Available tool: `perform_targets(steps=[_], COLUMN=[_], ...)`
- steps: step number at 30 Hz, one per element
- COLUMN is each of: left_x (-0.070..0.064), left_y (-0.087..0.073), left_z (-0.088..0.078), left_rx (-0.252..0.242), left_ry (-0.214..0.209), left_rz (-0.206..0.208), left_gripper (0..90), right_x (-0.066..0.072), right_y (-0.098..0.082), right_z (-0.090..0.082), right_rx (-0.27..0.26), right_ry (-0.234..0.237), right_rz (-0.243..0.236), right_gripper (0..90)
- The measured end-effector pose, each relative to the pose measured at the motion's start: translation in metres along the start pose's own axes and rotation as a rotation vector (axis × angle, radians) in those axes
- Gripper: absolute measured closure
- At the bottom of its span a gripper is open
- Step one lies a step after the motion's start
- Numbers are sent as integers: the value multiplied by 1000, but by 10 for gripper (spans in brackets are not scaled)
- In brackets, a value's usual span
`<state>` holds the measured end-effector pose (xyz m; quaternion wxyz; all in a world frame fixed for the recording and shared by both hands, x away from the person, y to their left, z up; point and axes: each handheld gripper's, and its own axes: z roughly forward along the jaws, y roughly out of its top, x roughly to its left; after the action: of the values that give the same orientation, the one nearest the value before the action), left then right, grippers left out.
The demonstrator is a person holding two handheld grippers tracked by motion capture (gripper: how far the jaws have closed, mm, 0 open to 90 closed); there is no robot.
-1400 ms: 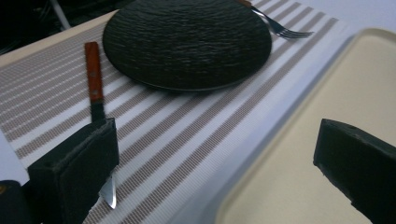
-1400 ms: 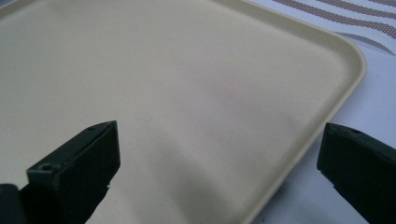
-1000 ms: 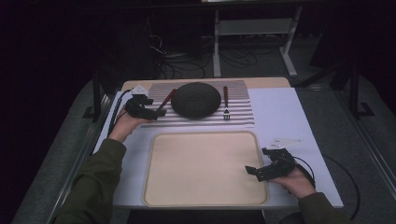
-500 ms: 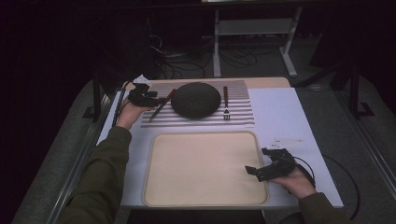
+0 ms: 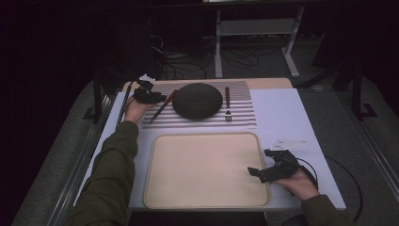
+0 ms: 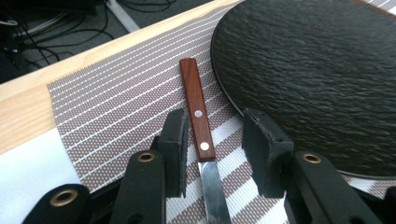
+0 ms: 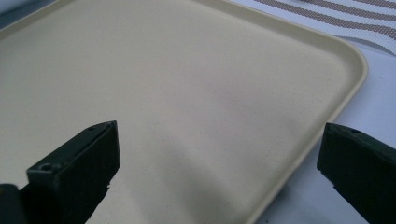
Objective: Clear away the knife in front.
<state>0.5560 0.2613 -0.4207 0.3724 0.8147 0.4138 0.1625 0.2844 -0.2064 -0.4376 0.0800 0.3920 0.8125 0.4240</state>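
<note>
A knife with a red-brown wooden handle (image 6: 198, 107) lies on the striped placemat (image 6: 116, 107), just left of the dark slate plate (image 6: 317, 70). My left gripper (image 6: 215, 121) straddles the handle. Its jaws have just been closing, with a gap still showing between the handle and the right pad, so it is open. In the high view the left gripper (image 5: 157, 98) sits at the knife (image 5: 164, 103), beside the plate (image 5: 197, 100). My right gripper (image 5: 259, 161) hangs open over the beige tray's (image 5: 207, 169) front right corner, with nothing between its jaws (image 7: 218, 135).
A fork (image 5: 227, 103) lies on the placemat right of the plate. The tray (image 7: 187, 70) rests on a white sheet (image 5: 287, 117) that covers the table. A bare wooden strip (image 6: 23, 112) borders the placemat at the far edge.
My left hand has moved right along the placemat to the knife, and its jaws have narrowed around the handle. The right hand has not moved.
</note>
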Motion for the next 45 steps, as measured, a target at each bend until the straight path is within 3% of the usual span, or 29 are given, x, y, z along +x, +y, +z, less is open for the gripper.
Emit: perform_targets(steps=[10, 24, 45], left_x=[-1, -5, -8], left_y=[-6, -8, -9], left_z=[21, 33, 35], left_rx=[47, 106, 112], left_ry=[27, 68, 88], left_rz=[-39, -29, -9], left_gripper=[648, 700, 768], right_x=[-1, -1, -1], right_y=[-1, -1, -1], right_z=[0, 0, -1], right_rx=[-2, -3, -6], right_ry=[4, 5, 5], right_rz=[5, 5, 4], right_gripper=[0, 0, 0])
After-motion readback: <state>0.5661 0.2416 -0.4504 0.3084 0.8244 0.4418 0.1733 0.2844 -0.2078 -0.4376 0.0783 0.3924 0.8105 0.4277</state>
